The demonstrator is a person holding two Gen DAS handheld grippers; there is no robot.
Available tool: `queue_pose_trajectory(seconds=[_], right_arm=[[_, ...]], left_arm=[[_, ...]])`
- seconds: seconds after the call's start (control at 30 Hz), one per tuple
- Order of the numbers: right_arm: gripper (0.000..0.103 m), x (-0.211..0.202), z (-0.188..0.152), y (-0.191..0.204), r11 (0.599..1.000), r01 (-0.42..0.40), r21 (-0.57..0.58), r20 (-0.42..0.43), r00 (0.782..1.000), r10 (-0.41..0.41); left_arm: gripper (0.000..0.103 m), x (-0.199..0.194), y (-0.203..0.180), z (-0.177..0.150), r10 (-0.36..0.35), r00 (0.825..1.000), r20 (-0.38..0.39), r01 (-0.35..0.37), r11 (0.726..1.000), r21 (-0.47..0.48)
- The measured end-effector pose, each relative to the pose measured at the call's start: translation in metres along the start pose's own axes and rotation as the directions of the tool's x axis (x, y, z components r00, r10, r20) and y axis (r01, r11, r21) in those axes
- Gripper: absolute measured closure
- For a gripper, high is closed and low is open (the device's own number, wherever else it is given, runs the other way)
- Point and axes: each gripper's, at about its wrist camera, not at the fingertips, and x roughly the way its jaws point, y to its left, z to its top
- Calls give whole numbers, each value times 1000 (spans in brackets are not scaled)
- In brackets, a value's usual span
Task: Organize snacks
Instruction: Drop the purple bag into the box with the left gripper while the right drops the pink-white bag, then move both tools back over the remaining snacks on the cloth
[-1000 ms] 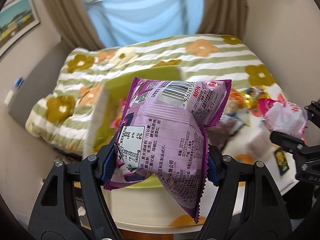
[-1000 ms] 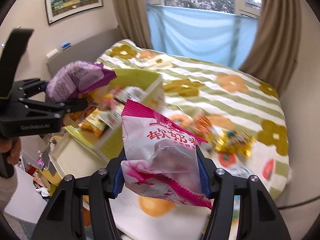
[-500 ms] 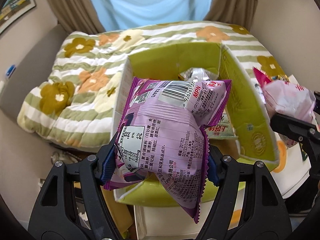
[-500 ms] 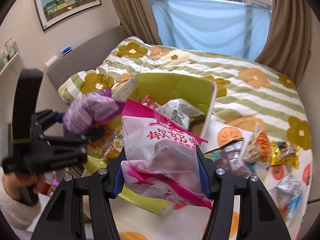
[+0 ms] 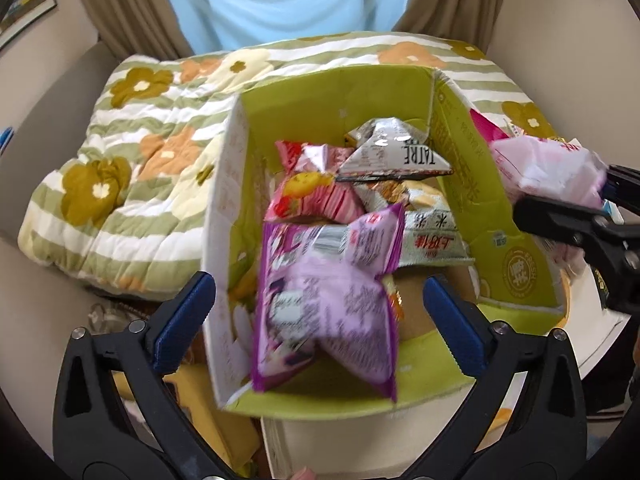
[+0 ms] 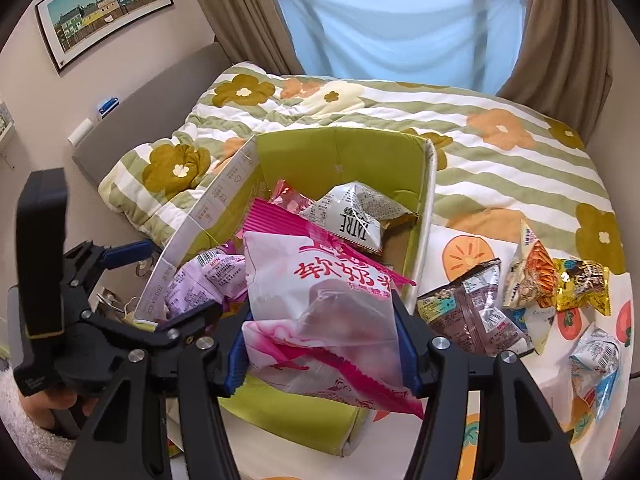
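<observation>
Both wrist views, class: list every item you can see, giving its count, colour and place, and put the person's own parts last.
Box: one, green inside, on the table edge by the bed.
Purple packet: one, loose between the opening left tongs, over the box.
Pink packet: one, gripped above the box.
Packets in box: several, silver, pink, white.
Loose packets: about five, brown, orange, yellow, blue, on the fruit-print cloth right of the box.
Quilt: one, green-striped, flowered, on the bed.
Picture: one, framed, on the wall.
Left tongs: black, blue pads.
Right tongs: black, blue pads.
Hand: one, on the left handle.
</observation>
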Motion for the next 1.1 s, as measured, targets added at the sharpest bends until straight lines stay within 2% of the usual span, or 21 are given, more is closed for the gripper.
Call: queue_pose_trajectory(seconds=[0.2, 0.33, 0.43, 0.47, 0.53, 0.57, 0.6, 0.8, 1.1], right_arm=[[48, 7, 9, 8, 999, -53, -9, -10, 999, 53], [48, 15, 13, 12, 997, -71, -11, -28, 997, 70], [45, 24, 13, 15, 998, -54, -23, -48, 997, 53], [40, 26, 12, 16, 998, -51, -25, -47, 998, 50], [21, 28, 9, 16, 998, -63, -23, -38, 997, 62], [9, 27, 8, 15, 997, -69, -22, -30, 997, 68], [6, 27, 6, 15, 997, -69, -21, -23, 997, 68], [6, 30, -6, 9, 999, -53, 6, -30, 998, 54], [6, -1, -16, 10, 999, -21, 31, 31, 999, 20]], left_arm=[[0, -21, 29, -9, -12, 1000, 18, 14, 990, -140], [0, -25, 43, -10, -3, 1000, 29, 9, 982, -187], [0, -26, 50, -11, 10, 1000, 30, -4, 979, -204], [0, -25, 53, -12, 7, 1000, 29, -1, 978, -209], [0, -22, 55, -15, -5, 1000, 23, 10, 976, -219], [0, -21, 55, -15, -8, 1000, 21, 12, 976, -219], [0, -19, 55, -16, -10, 1000, 17, 14, 976, -217], [0, -16, 46, -23, -15, 1000, -2, 14, 984, -179], [0, -47, 34, -23, -34, 998, 58, 42, 989, -141]])
